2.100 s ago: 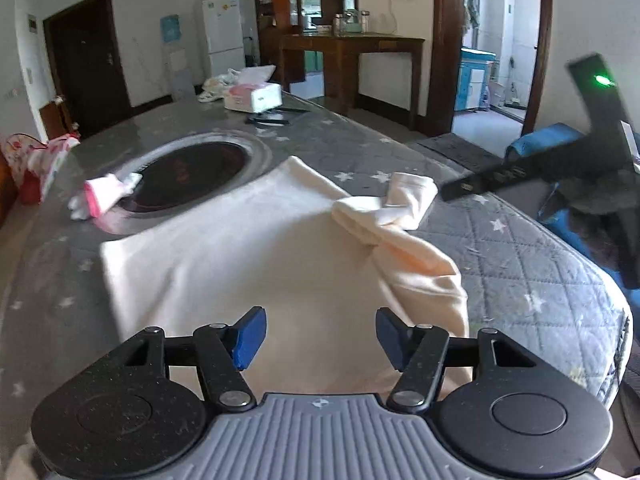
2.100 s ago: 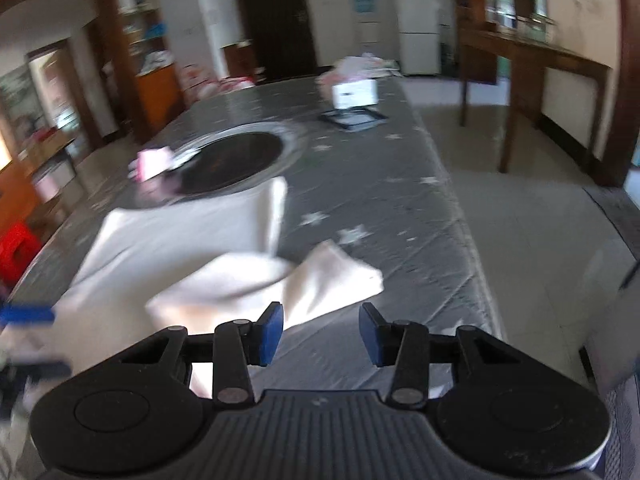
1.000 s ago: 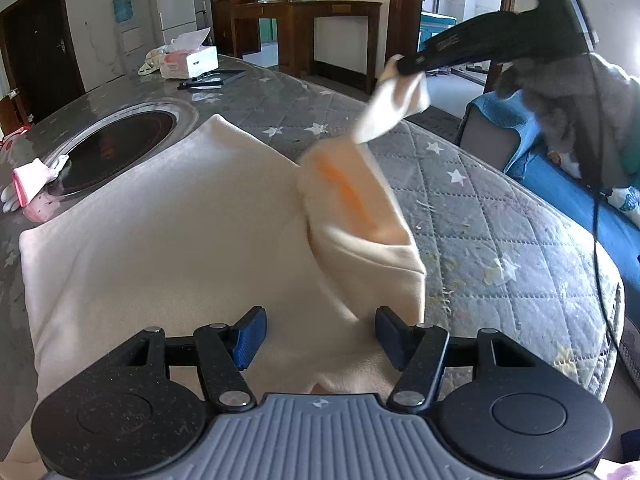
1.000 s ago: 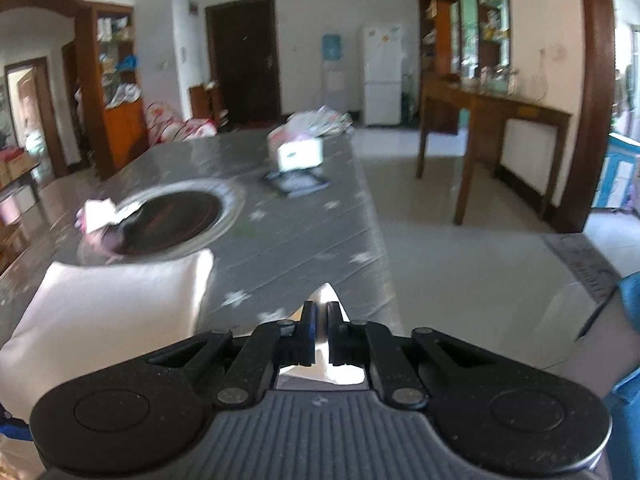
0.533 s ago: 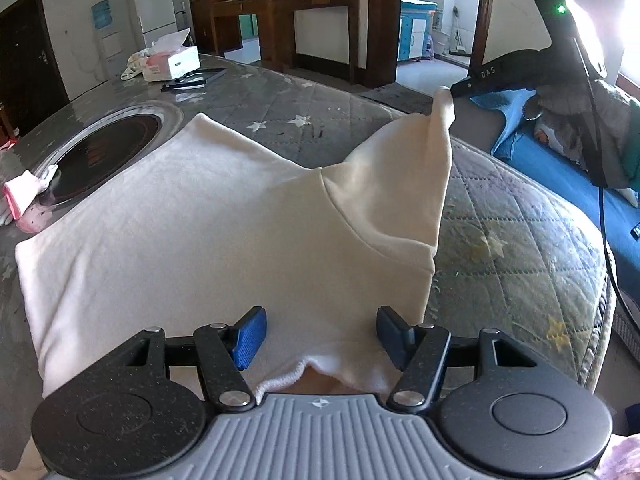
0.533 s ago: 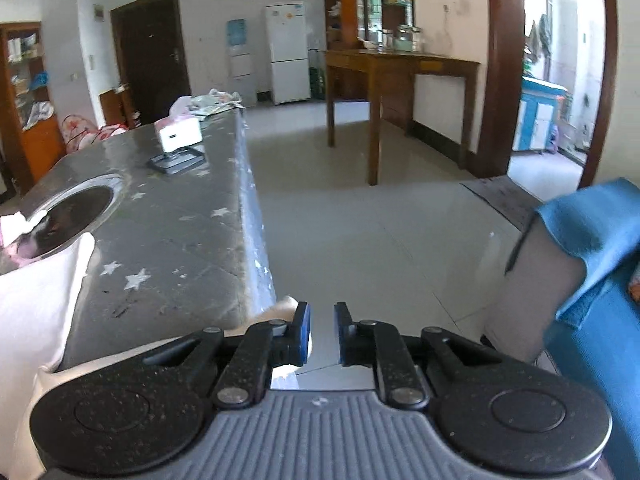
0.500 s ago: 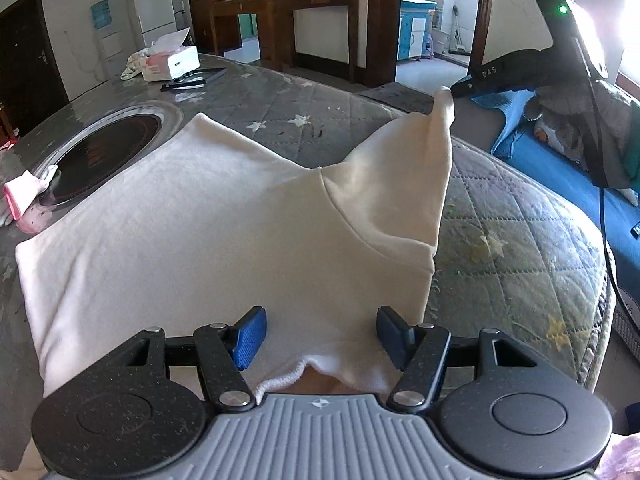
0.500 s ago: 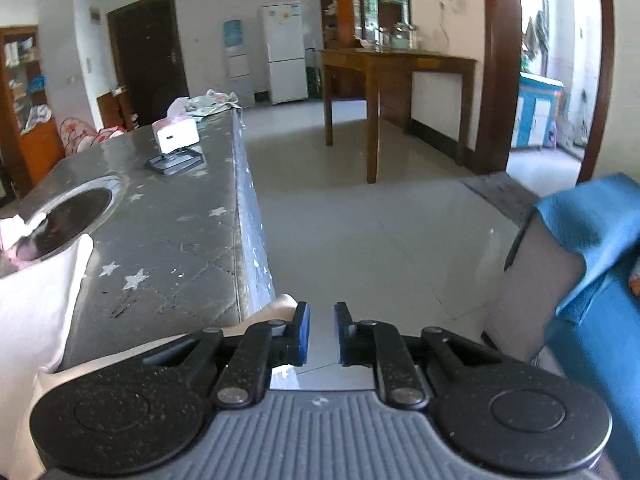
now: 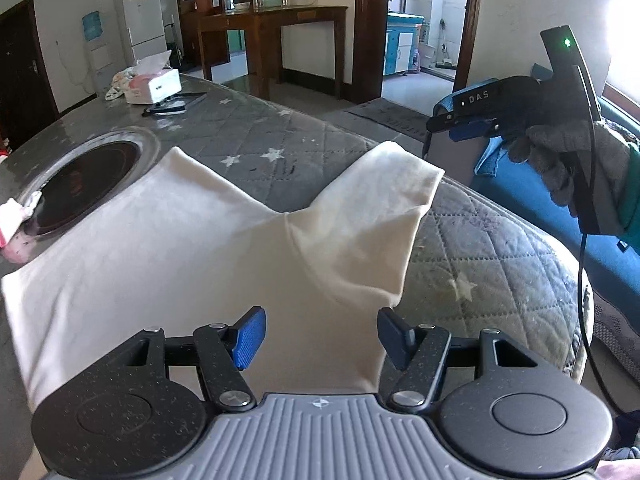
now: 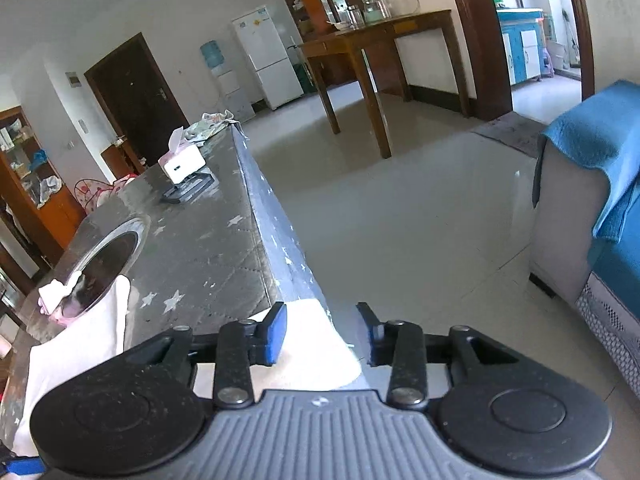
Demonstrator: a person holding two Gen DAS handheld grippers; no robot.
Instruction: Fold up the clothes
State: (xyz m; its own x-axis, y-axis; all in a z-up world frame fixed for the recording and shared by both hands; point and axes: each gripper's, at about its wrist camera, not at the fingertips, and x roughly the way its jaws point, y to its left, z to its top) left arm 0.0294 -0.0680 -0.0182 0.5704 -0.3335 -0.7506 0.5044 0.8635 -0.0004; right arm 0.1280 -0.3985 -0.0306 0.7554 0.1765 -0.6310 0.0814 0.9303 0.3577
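Observation:
A cream sweatshirt (image 9: 160, 248) lies flat on the grey quilted table cover (image 9: 492, 256). Its right sleeve (image 9: 376, 204) is spread out toward the table's right edge. My left gripper (image 9: 320, 336) is open and empty just above the garment's near edge. My right gripper (image 10: 322, 330) is open and empty over the sleeve's cuff (image 10: 304, 344) at the table edge; it also shows in the left wrist view (image 9: 460, 124), held above and to the right of the cuff.
A round dark recess (image 9: 76, 176) is set in the table beyond the garment, with pink cloth (image 9: 12, 224) at its left. A tissue box (image 9: 152, 84) stands at the far end. A blue sofa (image 10: 600, 184) is right of the table.
My right gripper opened and let go of the sleeve cuff, which dropped flat on the table near its right edge. The gripper lifted away. The left gripper stayed open.

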